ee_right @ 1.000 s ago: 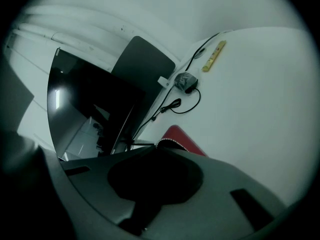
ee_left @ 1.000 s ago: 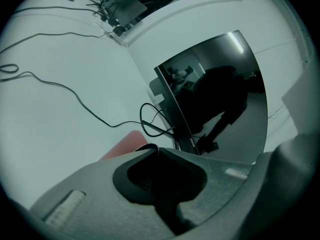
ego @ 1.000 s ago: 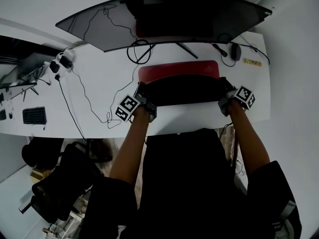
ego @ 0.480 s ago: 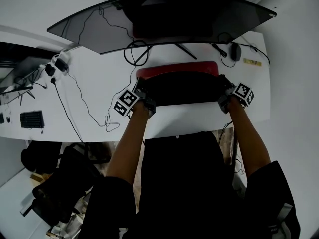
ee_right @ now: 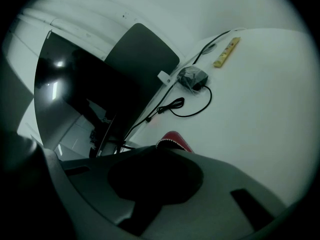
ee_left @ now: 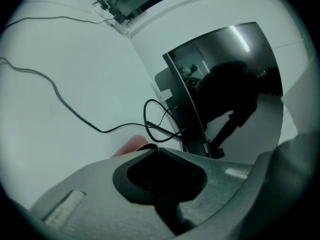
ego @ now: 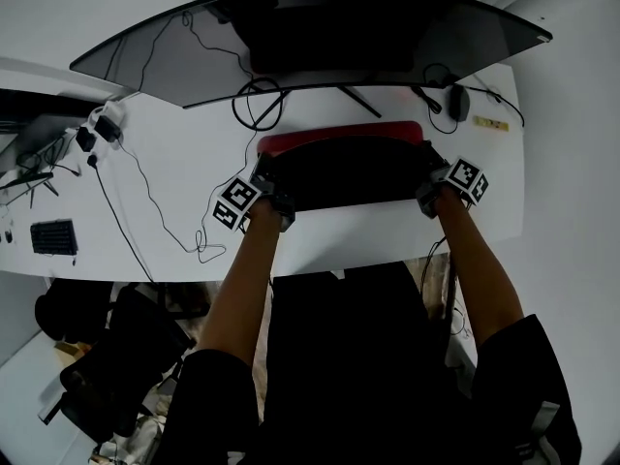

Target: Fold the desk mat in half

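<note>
The left tongs [ego: 269, 177] are pinching shut on the left corner of the desk mat [ego: 349, 168], and the right tongs [ego: 430, 170] are pinching shut on its right corner, in the middle of the head view. The mat is lying on the white counter [ego: 174, 163] just below the curved monitor [ego: 320, 37], its black underside showing toward the person and a red strip showing along its upper edge.

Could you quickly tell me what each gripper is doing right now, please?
Left gripper: closed, holding one corner of the desk mat.
Right gripper: closed, holding the desk mat's other lifted corner.
</note>
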A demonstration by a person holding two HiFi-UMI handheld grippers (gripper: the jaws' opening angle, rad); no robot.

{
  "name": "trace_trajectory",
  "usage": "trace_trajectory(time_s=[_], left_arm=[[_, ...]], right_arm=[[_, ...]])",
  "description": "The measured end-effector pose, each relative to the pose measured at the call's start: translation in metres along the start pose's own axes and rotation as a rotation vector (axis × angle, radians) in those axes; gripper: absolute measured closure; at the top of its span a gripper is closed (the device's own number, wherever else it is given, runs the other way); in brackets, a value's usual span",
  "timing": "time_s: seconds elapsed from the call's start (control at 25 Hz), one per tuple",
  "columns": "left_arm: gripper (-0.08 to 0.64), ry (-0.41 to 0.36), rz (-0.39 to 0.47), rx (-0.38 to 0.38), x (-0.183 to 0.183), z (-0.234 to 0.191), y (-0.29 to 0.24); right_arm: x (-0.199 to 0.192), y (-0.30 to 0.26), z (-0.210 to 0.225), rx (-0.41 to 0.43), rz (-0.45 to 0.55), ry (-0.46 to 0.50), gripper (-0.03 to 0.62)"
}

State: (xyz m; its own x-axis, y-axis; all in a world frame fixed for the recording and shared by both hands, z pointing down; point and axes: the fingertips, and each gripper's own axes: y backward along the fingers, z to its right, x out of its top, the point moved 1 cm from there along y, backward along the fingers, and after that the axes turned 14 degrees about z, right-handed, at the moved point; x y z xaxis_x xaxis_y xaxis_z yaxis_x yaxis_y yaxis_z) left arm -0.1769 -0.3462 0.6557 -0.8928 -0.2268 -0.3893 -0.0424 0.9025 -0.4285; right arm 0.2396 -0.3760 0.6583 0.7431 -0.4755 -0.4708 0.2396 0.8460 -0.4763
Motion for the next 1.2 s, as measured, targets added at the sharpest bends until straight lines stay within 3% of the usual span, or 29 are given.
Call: trace_trajectory(time_s=[1.2], left_arm=[[0.529,-0.056,-0.047,0.035,0.004,-0.016,-0.031]], right_arm=[[-0.005,-0.038,0.004,-0.033,-0.024,0.035,0.572]])
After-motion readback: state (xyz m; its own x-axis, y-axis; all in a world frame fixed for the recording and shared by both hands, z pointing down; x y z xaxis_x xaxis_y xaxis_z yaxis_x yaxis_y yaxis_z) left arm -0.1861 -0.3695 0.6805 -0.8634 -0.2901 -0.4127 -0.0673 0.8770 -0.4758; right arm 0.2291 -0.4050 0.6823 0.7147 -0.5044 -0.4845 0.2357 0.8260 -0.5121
